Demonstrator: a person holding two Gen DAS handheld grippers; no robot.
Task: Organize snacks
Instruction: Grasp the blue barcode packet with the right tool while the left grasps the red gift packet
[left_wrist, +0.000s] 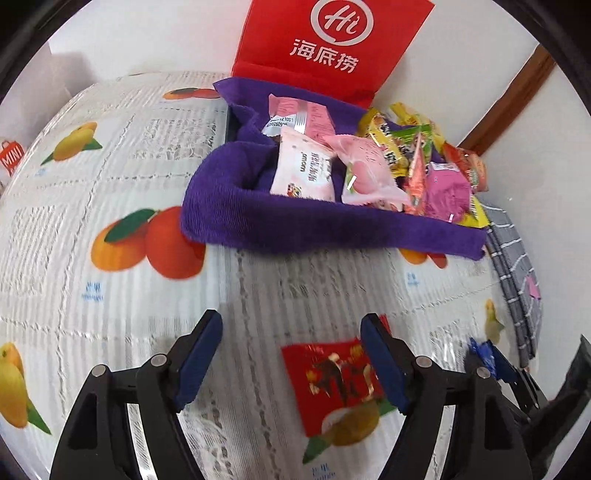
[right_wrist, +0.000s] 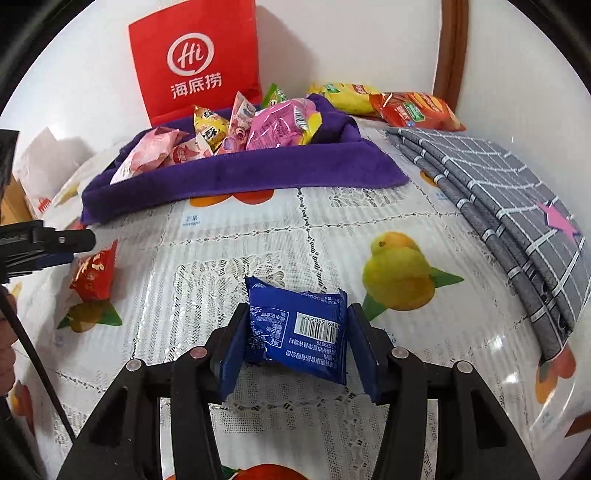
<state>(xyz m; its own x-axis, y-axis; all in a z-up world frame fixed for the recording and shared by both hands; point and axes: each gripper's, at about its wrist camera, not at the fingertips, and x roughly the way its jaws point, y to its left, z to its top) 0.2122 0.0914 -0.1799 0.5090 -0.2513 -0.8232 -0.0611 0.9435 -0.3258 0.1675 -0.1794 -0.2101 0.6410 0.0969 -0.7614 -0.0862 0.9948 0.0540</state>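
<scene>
Blue foil sits squeezed between our right gripper's (right_wrist: 297, 334) jaws: the blue packet (right_wrist: 299, 328) is pinched by its side edges, so it can be carried flat. Our left gripper (left_wrist: 291, 363) has its jaws spread over the red packet (left_wrist: 338, 384) on the worktop (left_wrist: 110, 314), apparently lining up a grasp. Farther out, the purple towel (right_wrist: 240, 171) cradles the gathered snacks (right_wrist: 258, 125), its raised folds probably keeping them together.
</scene>
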